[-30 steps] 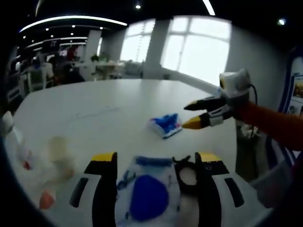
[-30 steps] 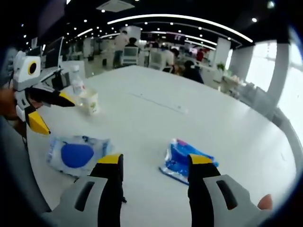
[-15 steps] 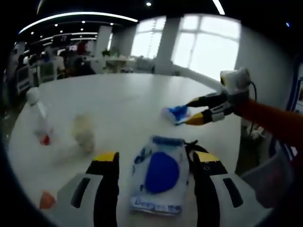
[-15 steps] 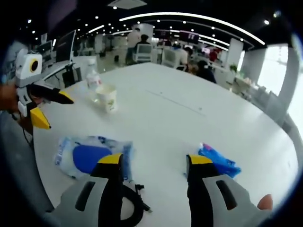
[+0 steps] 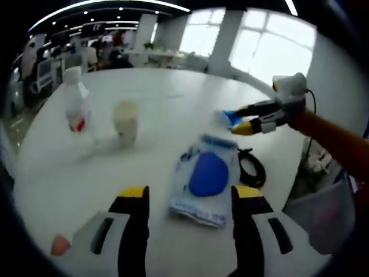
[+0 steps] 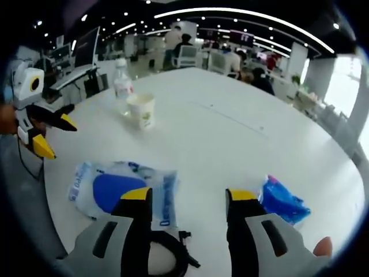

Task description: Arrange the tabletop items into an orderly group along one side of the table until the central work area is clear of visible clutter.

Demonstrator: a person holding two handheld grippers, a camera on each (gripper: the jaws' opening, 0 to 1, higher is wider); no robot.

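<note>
L gripper [image 5: 185, 193] hangs above the white table [image 5: 167, 115], jaws spread wide, nothing btwn them. Just ahead, lying flat btwn the jaw tips in left gripper view: a clear plastic pouch w/ a blue oval inside [image 5: 204, 179]. Beside its far-right edge, a black coiled cable [image 5: 252, 168], touching or nearly so. Further out to the left: a small paper cup [image 5: 126, 121] upright, and a plastic water bottle w/ red label [image 5: 75, 107] upright near it, apart from each other. Orange bit at the near left table edge [image 5: 57, 245], too blurred to name.

R gripper [image 6: 187, 195] likewise spread, empty. In right gripper view the pouch [image 6: 124, 188] sits by its left jaw, the cable [image 6: 170, 257] low btwn the jaws, and a crumpled blue wrapper [image 6: 282, 200] just beside the right jaw tip, near the table's edge.

Handling, as judgement: pouch is light, floppy, slick film; pinch a sealed edge or corner, not the middle bulge, else it slides or sags. Wrapper is v. light, crushable; any grip on a raised fold works. Cable limp; take it across the coil so loops stay together. Cup tips easily, grip low on the wall, gently. Bottle stiffest; take mid-body, below the cap.
</note>
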